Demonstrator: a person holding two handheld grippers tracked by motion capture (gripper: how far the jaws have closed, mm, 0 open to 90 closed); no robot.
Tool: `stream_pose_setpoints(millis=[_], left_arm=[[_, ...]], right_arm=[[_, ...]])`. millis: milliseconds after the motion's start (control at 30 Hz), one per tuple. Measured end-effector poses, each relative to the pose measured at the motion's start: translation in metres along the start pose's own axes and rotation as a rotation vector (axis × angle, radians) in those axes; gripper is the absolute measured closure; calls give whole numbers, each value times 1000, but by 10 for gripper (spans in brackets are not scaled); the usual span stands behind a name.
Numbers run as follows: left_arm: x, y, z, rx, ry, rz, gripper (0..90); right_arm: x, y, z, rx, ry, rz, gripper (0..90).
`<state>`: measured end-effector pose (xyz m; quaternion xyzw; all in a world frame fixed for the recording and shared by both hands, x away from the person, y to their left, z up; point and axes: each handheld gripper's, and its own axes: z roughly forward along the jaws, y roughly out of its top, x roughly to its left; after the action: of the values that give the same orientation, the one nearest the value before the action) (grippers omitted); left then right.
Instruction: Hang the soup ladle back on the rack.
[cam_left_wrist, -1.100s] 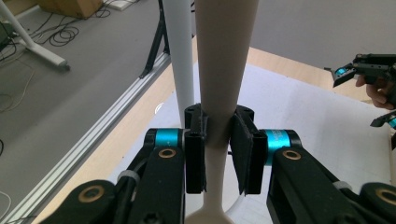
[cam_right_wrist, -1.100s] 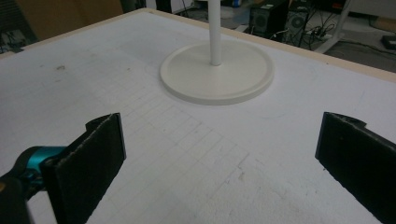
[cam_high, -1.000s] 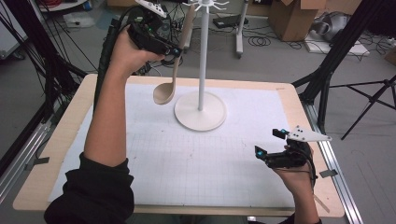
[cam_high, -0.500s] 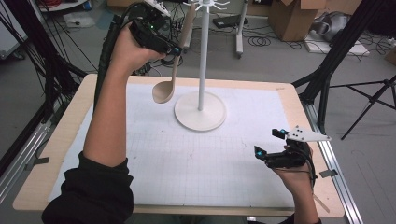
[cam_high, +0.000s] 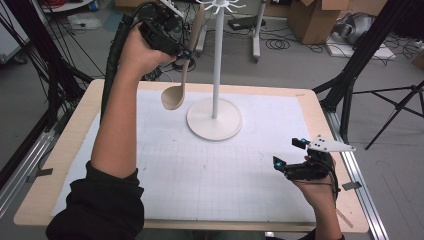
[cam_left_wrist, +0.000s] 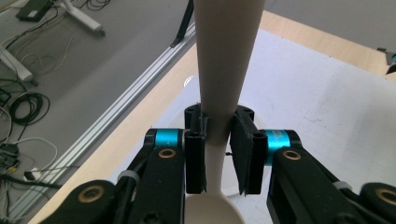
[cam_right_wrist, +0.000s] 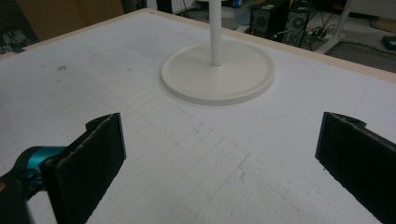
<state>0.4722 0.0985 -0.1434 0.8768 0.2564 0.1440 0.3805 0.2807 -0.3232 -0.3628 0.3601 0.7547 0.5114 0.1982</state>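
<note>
Beige ladle (cam_high: 181, 75) hangs bowl-down, its handle clamped between the left gripper (cam_high: 186, 52) jaws, just beside the stand (cam_high: 216, 75). Right gripper (cam_high: 289, 155), wide open and empty, rests low, well apart.

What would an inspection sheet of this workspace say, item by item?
Surface: wooden table with a white gridded mat.
Job's things: beige ladle held in the air, bowl down; white stand with top hooks, upright on the mat.
Clutter: nothing seen on the mat.
Grippers: left gripper shut on the ladle's handle; right gripper open, low over the mat.
Cables: black cable trailing from the left gripper; loose cables on the floor.
Surroundings: cardboard boxes, black tripod legs.
</note>
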Motion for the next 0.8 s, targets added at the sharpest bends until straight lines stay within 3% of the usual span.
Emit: stream_pose_setpoints(millis=[533,800], left_arm=[[-1,6,3,4,-5,3,758],[-1,11,4,36,13,-2,758]], right_arm=[[1,0,1,4,4,0,1],[0,0,0,1,4,5,1]])
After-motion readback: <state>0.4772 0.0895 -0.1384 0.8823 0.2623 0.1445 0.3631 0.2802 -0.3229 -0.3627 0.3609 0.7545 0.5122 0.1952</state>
